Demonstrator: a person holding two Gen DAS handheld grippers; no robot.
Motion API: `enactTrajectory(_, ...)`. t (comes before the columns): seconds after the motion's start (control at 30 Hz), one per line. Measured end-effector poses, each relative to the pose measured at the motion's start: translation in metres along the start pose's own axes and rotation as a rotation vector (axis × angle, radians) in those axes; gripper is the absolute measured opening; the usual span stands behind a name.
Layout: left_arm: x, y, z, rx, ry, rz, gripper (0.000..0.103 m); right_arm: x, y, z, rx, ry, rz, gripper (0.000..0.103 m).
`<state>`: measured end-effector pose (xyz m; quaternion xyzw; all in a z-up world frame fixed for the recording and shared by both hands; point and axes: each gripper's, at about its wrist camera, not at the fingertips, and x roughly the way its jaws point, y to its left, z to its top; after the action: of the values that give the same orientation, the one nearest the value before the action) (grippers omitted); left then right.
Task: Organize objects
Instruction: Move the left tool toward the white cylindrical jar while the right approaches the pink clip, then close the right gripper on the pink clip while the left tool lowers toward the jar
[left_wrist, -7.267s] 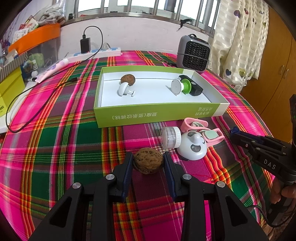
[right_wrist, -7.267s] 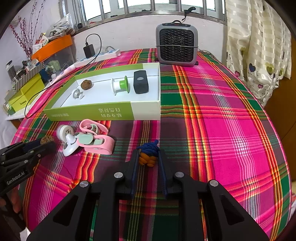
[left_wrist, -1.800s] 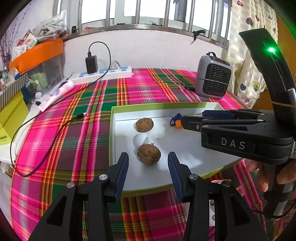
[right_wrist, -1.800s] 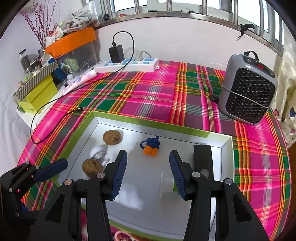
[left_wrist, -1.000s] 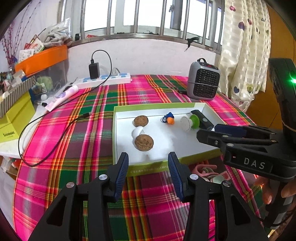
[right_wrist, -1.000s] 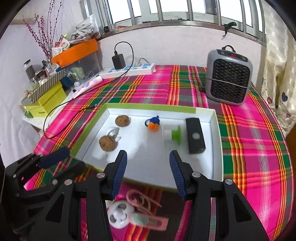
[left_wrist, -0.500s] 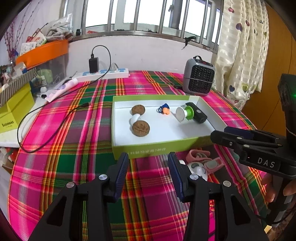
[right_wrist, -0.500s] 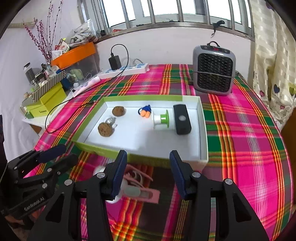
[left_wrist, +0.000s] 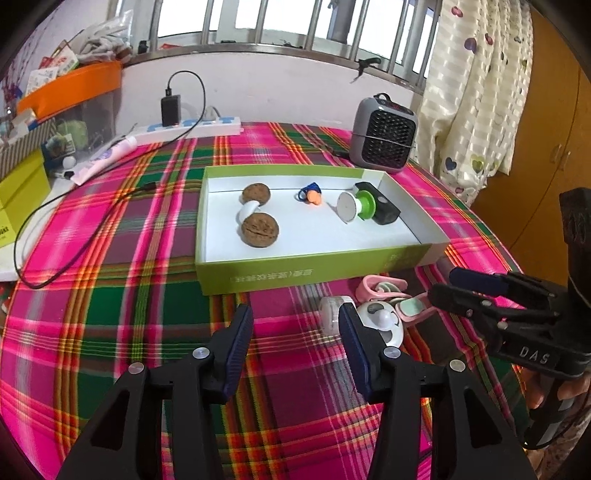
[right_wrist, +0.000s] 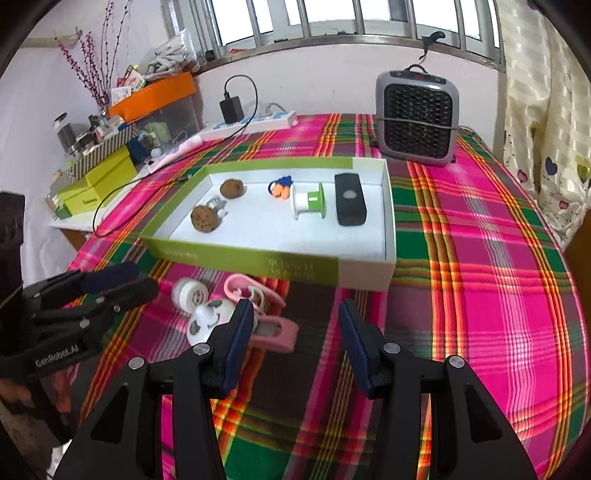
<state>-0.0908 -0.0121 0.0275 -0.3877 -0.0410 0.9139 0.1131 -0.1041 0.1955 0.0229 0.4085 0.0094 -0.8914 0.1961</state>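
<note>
Both grippers have drawn back from over the green box (left_wrist: 314, 271) since the earlier frames and now hang above the plaid tablecloth (left_wrist: 110, 314) in front of it; the second walnut and the blue-and-orange knot, once on the cloth, now lie inside the box.

Contents, taken left to right with the green box as landmark:

- Left of the box: black cable (left_wrist: 48, 206) trailing across the cloth; yellow carton (right_wrist: 98, 184) at the table's edge.
- Behind the box, left: white power strip (left_wrist: 192, 127) with black charger plugged in.
- Inside the box, left end: far walnut (left_wrist: 256, 194); white mushroom-shaped knob (left_wrist: 246, 212) touching it; near walnut (left_wrist: 259, 230) touching the knob.
- Inside the box, centre: blue-and-orange knot (left_wrist: 310, 194), apart from its neighbours.
- Inside the box, right end: white-and-green spool (left_wrist: 354, 206) lying on its side, just beside a black block (left_wrist: 382, 208).
- Behind the box, right: grey fan heater (left_wrist: 384, 138).
- In front of the box, on the cloth: left gripper (left_wrist: 295, 334), jaws opening, nothing between them; white round cap (left_wrist: 328, 314) and white panda-faced gadget (left_wrist: 384, 321) just beside its right finger; pink clip-like item (left_wrist: 384, 291) touching the gadget.
- In front of the box, right end: right gripper (right_wrist: 295, 336), fingers apart and empty, its left finger overlapping the pink item in the right wrist view; whether they touch cannot be told.
</note>
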Motion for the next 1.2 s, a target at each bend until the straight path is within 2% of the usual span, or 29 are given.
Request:
enactTrajectory(0.4,0.010,-0.012,0.006,0.027,0.025,-0.048,0.047,0.005,0.002,-0.007,-0.043,0.025,0.029,0.049)
enactTrajectory(0.67,0.018,-0.014,0.008,0.045,0.045,-0.035,0.047,0.016,0.009,-0.010,-0.106,0.061,0.073,0.049)
enactTrajectory(1.2,0.028,-0.007,0.006,0.023,0.075,-0.015,0.047,0.023,0.020,-0.011,-0.204,0.079,0.075,0.050)
